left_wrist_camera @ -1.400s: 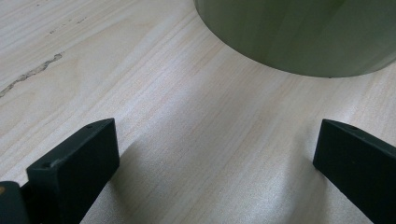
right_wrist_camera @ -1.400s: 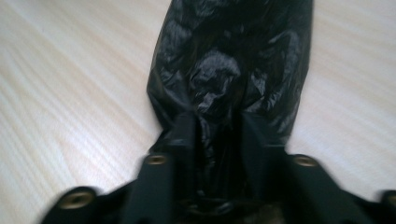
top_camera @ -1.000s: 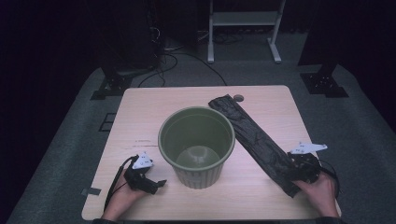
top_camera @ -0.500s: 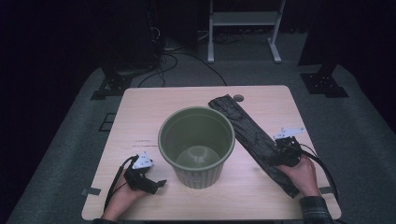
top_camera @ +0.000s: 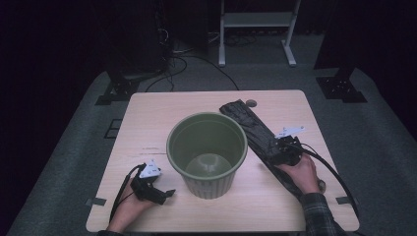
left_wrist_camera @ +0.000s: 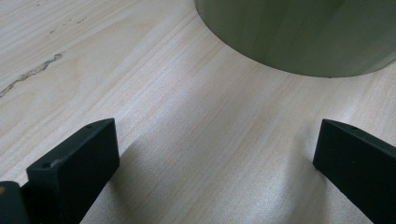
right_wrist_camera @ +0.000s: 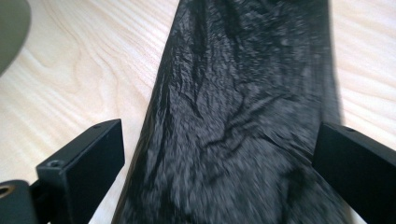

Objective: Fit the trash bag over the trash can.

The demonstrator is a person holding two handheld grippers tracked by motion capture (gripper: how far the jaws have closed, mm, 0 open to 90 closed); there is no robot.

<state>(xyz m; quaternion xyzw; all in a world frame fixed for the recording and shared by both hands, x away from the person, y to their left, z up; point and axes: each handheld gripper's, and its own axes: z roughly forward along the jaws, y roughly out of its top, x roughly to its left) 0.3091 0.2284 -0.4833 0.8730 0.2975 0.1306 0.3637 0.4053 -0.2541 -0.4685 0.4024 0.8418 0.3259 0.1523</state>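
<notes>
While bare bench (top_camera: 162, 128) lies open left of the green bin (top_camera: 207, 152), our right hand-held gripper (top_camera: 281, 153), jaws just opened wide, straddles the folded black bag (top_camera: 248, 124) right of it. Crinkled and glossy, that bag runs diagonally toward the bench's near right edge. Our left hand-held gripper (top_camera: 164, 194) rests spread apart beside the bin's base.

Bin (left_wrist_camera: 299, 32): cut off by top edge in the left gripper view.
Bag (right_wrist_camera: 243, 121): blurred, both ends cut off in the right gripper view.
Bag's near end (top_camera: 295, 189): hidden under hand (top_camera: 300, 174).
</notes>
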